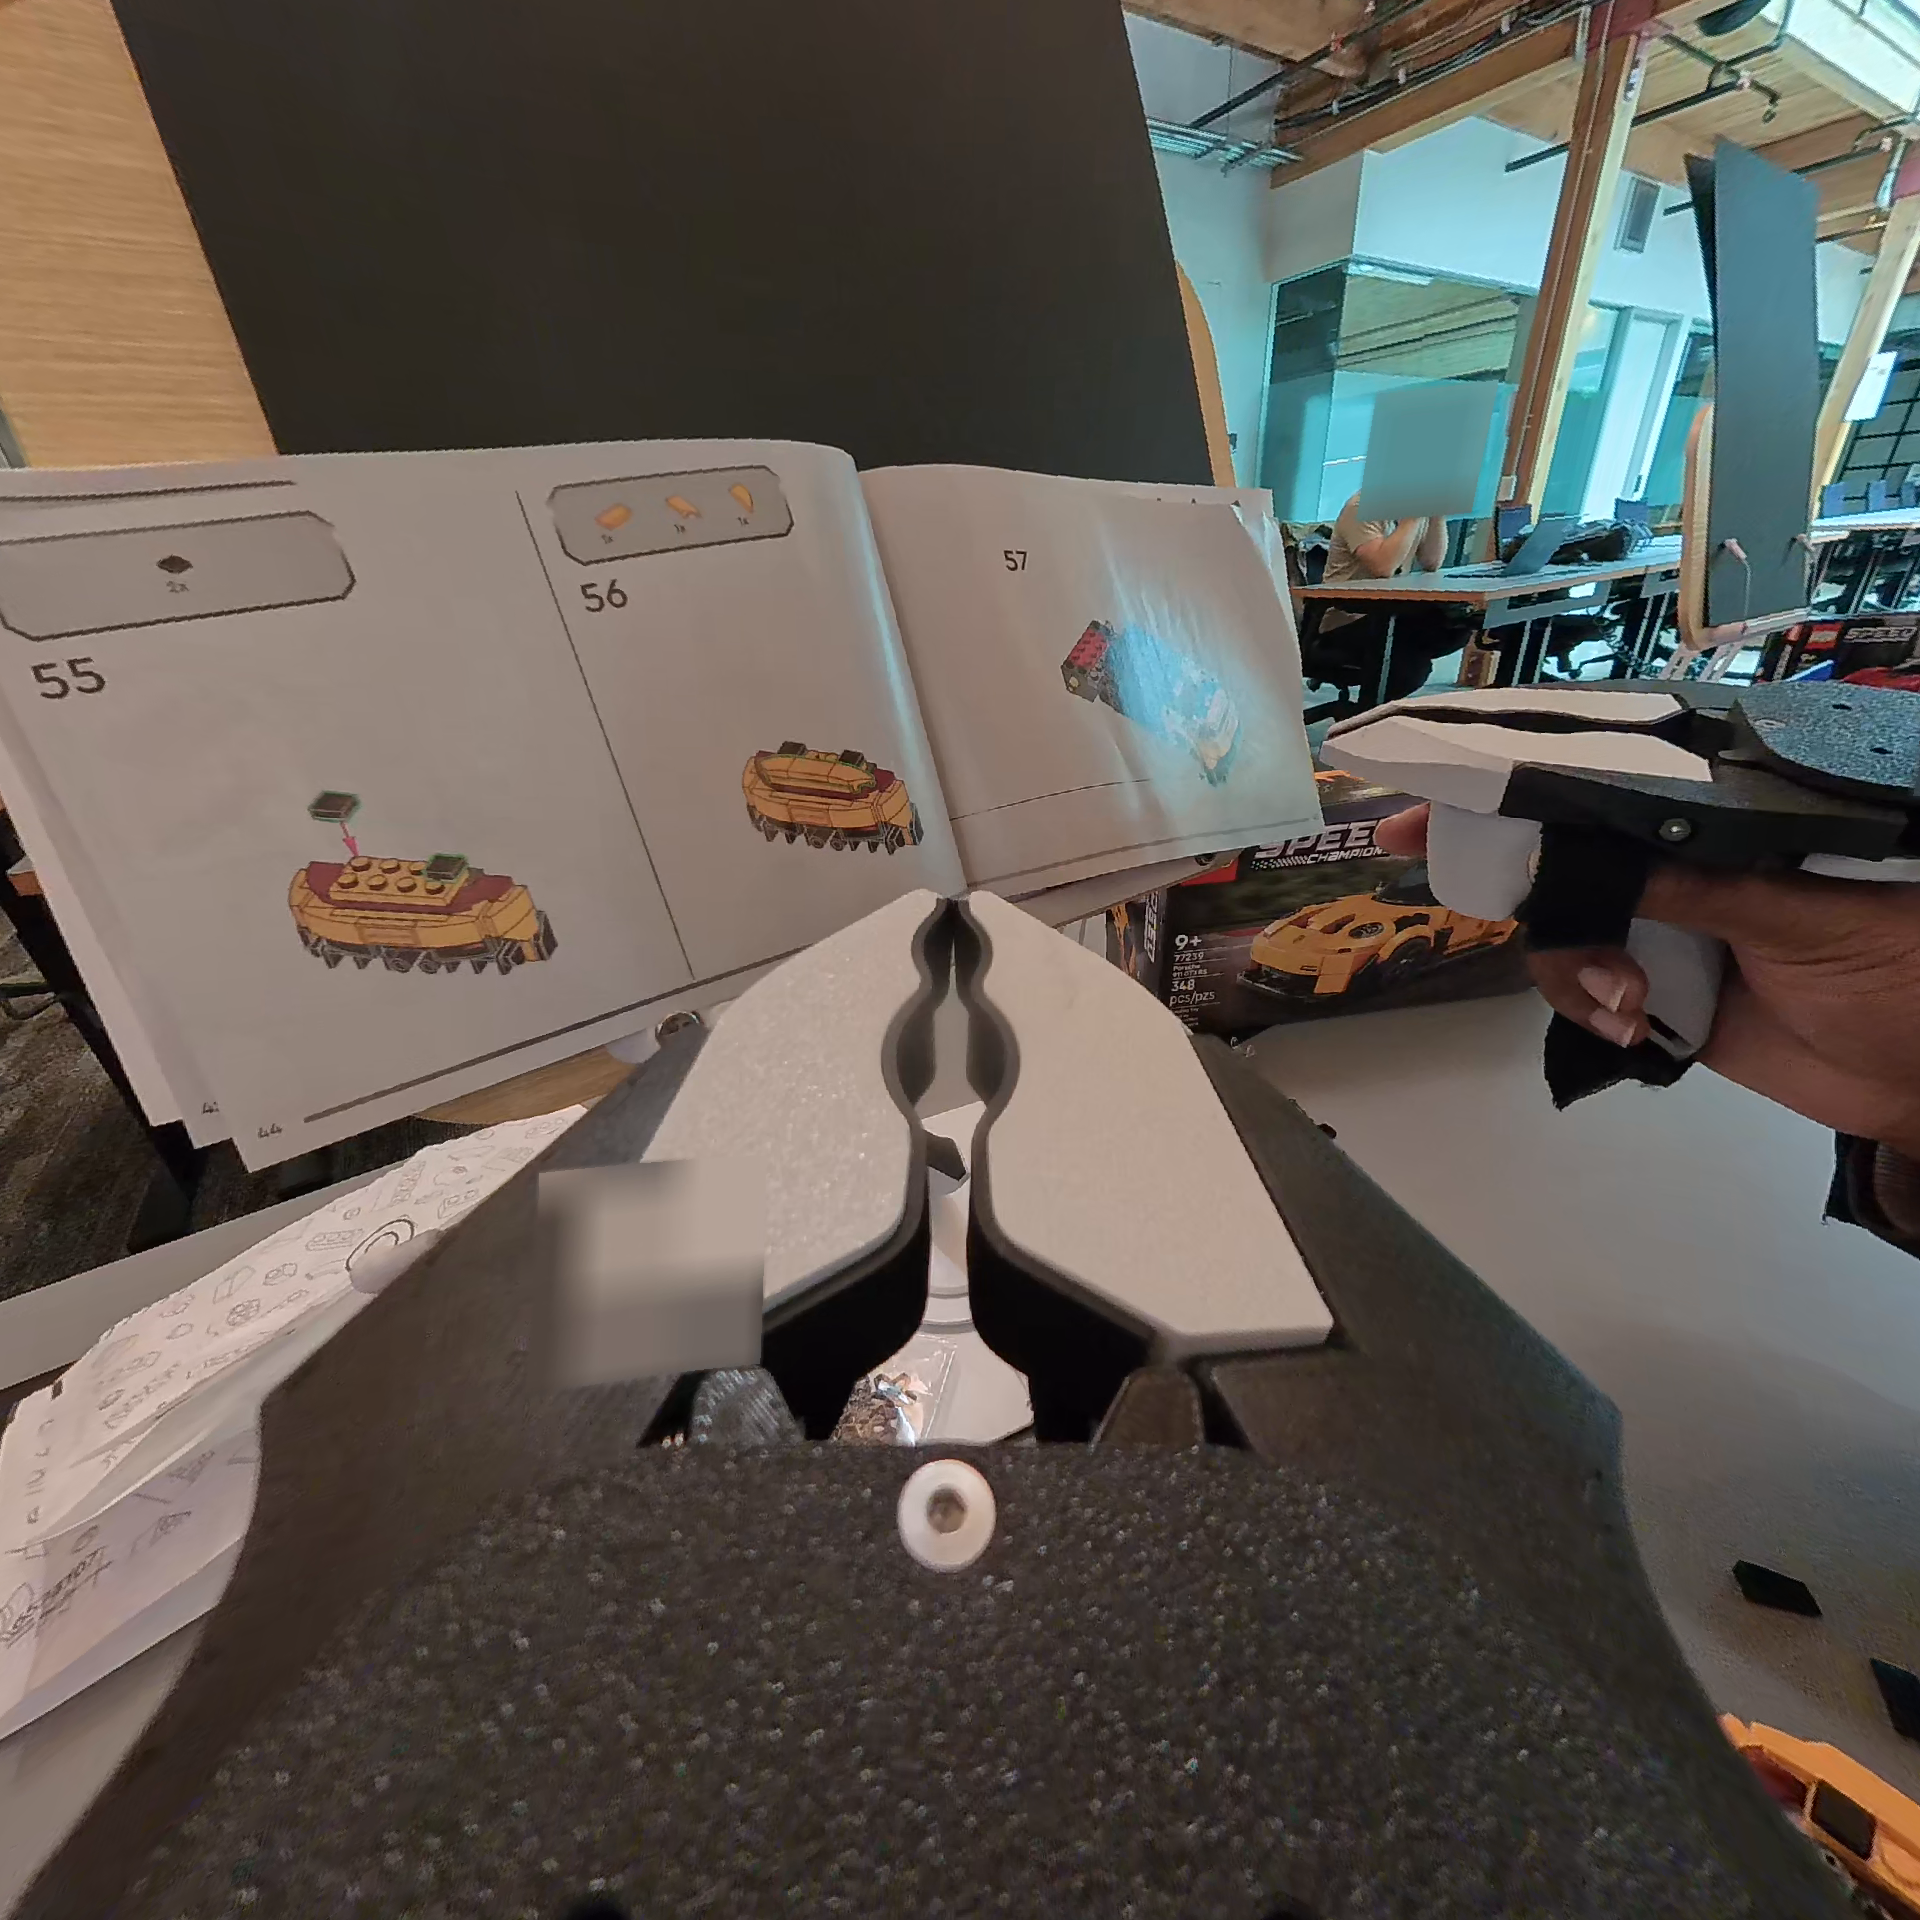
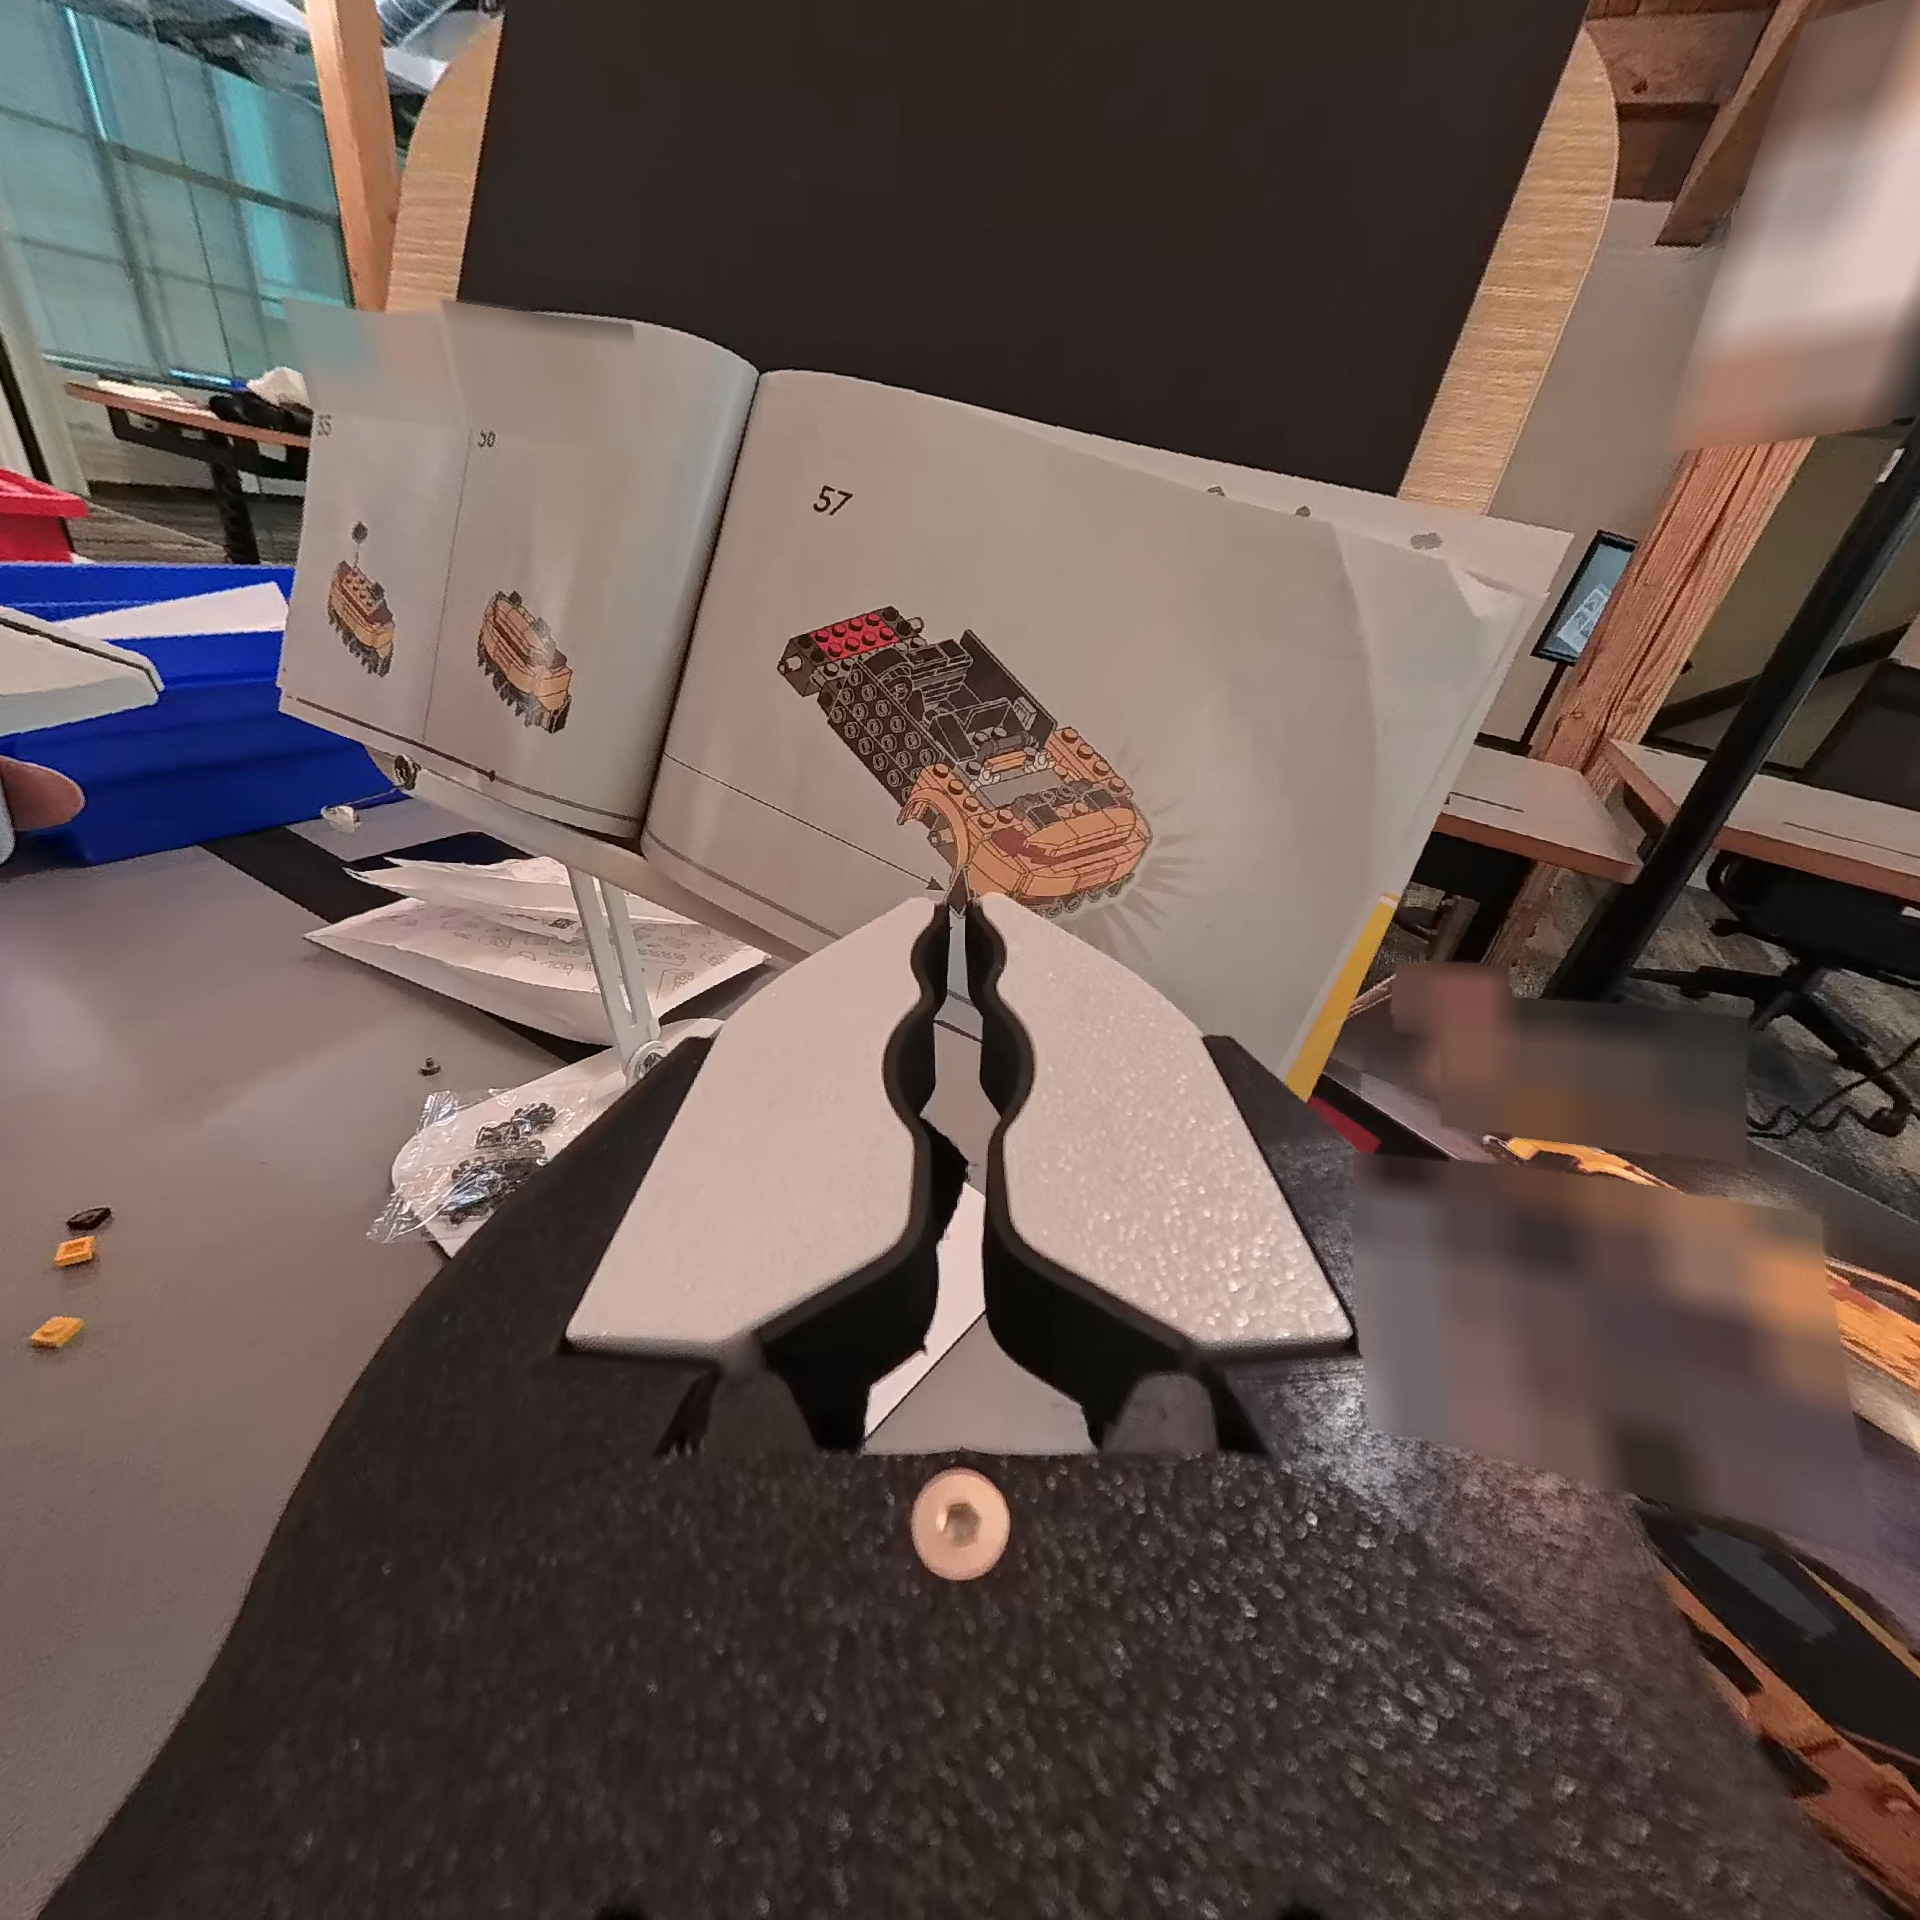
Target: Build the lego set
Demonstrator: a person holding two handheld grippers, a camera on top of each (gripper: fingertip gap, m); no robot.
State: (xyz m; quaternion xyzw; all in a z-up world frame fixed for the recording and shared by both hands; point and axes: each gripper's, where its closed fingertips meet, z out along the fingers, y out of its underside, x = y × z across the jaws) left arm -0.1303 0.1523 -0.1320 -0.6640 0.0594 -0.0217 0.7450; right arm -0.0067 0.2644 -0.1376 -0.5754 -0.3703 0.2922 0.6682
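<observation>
The open instruction booklet (image 1: 520, 727) stands on a white stand at the back of the grey table (image 1: 1558, 1195); it also shows in the right wrist view (image 2: 1039, 675). My left gripper (image 1: 954, 909) is shut and empty, held up facing the booklet's fold. My right gripper (image 2: 956, 909) is shut and empty, facing the right-hand page. It also shows in the left wrist view (image 1: 1335, 743), held by a hand (image 1: 1818, 997). An orange car part (image 1: 1829, 1808) lies low right. Small orange pieces (image 2: 73, 1252) and a black one (image 2: 91, 1216) lie on the table.
The set's box (image 1: 1330, 935) stands behind on the right. A printed paper bag (image 1: 156, 1403) lies at the left. A clear bag of small dark parts (image 2: 488, 1164) lies under the booklet stand. A blue bin (image 2: 187, 707) sits far left. Black tiles (image 1: 1777, 1590) lie at the right. The left gripper's tips are roughly 15 cm from the right gripper's.
</observation>
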